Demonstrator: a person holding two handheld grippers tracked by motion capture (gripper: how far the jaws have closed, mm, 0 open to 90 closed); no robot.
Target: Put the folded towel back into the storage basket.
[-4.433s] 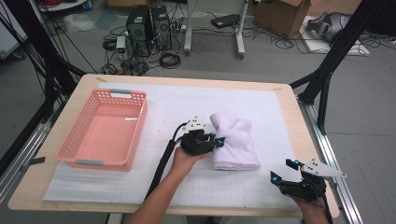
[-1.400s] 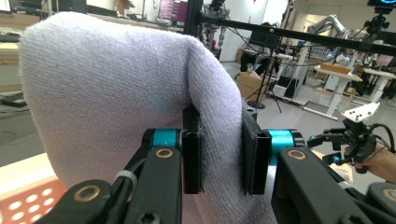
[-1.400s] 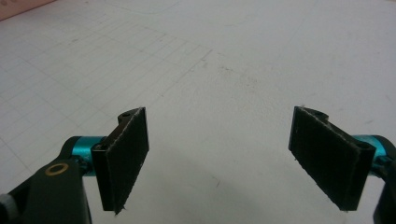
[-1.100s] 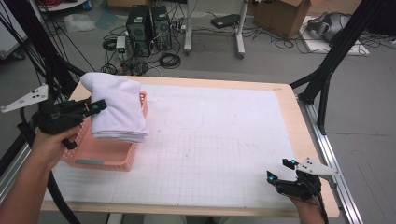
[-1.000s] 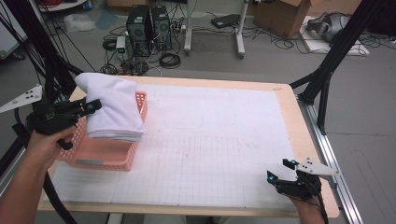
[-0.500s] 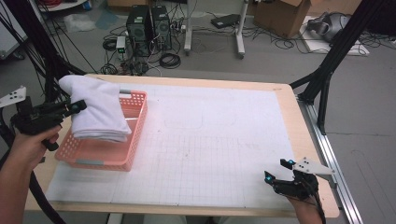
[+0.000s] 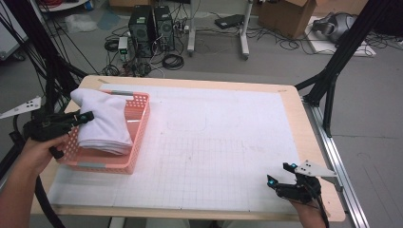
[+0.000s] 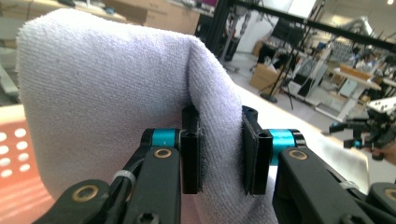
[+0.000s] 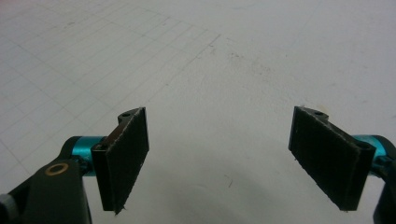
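Note:
A folded white towel [image 7: 104,121] hangs partly inside the pink plastic basket [image 7: 139,127] at the table's left. My left gripper [image 7: 85,117] grips the towel's left edge, held by a hand outside the basket's left wall. In the left gripper view both black pads [image 8: 189,156] press into the towel [image 8: 107,93] fold. My right gripper [image 7: 280,175] rests near the table's front right corner, jaws wide apart over the white gridded mat [image 9: 224,70], nothing between them.
The white gridded mat [image 7: 223,142] covers most of the wooden table [image 7: 313,142]. Black frame legs [image 7: 332,71] rise at the right, cables and computer towers [image 7: 149,23] lie on the floor beyond the far edge.
The left hand has carried the towel leftward and down, so it now sinks into the basket instead of hanging above it. The right gripper has stayed put.

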